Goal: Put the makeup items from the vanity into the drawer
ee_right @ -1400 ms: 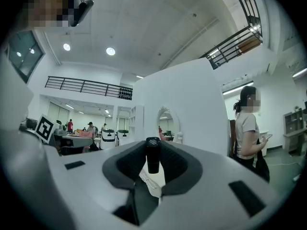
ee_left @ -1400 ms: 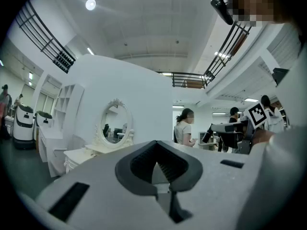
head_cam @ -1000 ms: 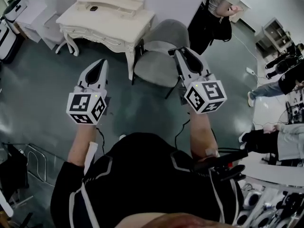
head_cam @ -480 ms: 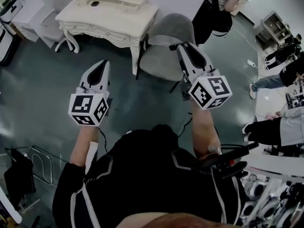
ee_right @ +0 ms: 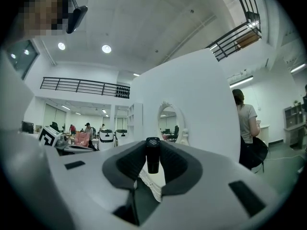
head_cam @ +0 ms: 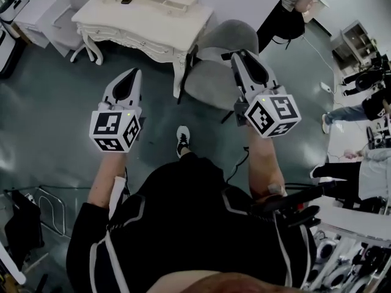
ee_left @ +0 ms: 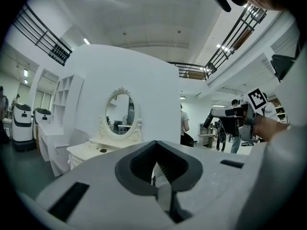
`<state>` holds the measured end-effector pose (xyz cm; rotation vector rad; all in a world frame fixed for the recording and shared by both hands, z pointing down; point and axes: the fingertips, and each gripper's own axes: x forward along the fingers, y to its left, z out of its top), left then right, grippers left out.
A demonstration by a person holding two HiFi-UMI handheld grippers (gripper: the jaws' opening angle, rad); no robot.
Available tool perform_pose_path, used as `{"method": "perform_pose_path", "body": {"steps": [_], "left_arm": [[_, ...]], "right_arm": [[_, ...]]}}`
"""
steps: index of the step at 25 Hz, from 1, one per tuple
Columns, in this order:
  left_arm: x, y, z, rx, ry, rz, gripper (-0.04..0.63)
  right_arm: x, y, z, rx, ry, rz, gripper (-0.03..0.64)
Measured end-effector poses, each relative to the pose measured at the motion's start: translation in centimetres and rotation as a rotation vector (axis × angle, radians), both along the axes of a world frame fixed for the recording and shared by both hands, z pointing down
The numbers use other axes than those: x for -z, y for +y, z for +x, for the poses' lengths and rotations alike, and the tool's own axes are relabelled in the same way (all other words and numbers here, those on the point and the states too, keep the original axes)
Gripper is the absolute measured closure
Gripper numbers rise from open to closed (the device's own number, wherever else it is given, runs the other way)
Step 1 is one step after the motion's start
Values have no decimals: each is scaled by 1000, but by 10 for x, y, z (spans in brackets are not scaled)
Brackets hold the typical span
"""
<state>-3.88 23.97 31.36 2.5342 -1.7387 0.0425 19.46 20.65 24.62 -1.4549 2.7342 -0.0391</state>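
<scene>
While the right tongs (head_cam: 237,55) are pinching a small black cylindrical tube (ee_right: 153,159) by its round sides, likely light, stiff and slippery, the left tongs (head_cam: 132,73) are hanging pressed together, empty.

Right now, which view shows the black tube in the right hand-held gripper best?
Right gripper view: the black tube stands upright, clamped at the tips of the right hand-held gripper. Head view: only a dark speck there; left gripper view, too small to tell.

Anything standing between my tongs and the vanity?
A grey chair stands at the vanity's corner, directly ahead of the right tongs, which grip a black tube. Ahead of the left tongs, only bare floor shows before the vanity.
</scene>
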Motion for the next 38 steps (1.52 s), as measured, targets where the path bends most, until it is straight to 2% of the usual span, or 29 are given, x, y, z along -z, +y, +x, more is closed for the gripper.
{"method": "perform_pose_path", "body": {"steps": [15,24,27,32,38], "left_arm": [[6,-195,8,57,-24,-21,592],[1,-267,22,67,-55,-39,592],[-3,-280,17,60,-79,-50,592],[-5,-315,6,26,-76,-50,592],[-3,-365,-38,-38,-48,-21,592]], "right_arm": [[-14,-192,-5,59,24,-25,523],[-23,-265,5,77,14,-41,523],[-28,-282,-5,81,-2,-50,523],[-26,-313,-21,66,-4,-51,523],[-27,-357,-63,-5,17,-43,523]]}}
